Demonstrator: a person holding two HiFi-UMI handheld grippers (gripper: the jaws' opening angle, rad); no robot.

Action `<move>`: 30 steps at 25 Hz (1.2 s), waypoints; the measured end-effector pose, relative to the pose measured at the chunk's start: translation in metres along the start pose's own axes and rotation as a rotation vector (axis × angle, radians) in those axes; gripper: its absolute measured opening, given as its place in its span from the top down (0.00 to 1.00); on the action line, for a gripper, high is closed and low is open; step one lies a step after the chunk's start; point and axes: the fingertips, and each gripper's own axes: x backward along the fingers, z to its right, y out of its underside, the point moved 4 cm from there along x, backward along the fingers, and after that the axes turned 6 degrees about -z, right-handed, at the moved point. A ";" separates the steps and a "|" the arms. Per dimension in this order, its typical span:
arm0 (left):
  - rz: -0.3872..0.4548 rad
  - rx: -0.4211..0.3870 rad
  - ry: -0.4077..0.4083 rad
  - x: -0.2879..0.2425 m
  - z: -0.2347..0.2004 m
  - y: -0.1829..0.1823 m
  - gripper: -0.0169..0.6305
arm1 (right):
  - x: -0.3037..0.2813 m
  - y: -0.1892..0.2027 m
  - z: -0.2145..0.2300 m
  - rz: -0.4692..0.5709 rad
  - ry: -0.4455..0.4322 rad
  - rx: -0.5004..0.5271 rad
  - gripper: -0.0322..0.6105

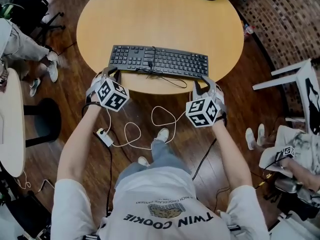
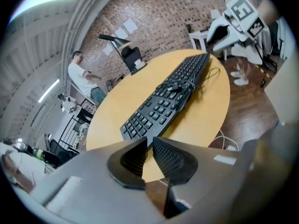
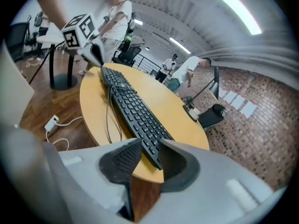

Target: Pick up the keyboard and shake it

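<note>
Left gripper (image 2: pixel 149 146) jaws closing, keyboard (image 2: pixel 168 101) corner between them.

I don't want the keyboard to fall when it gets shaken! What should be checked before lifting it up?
1. Right gripper jaws on the keyboard's end: ok.
2. Left gripper hold: cannot tell; its jaws are closing, with the keyboard's corner at their tips.
3. One gripper at each end of the keyboard: ok.
4. Keyboard lying flat on the table: ok.
5. Cable free to lift: cannot tell; it crosses the keys and hangs over the table's edge.
</note>
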 end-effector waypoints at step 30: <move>0.536 0.560 0.343 0.307 0.187 0.037 0.92 | 0.293 -0.043 -0.180 0.228 -0.137 -0.587 0.79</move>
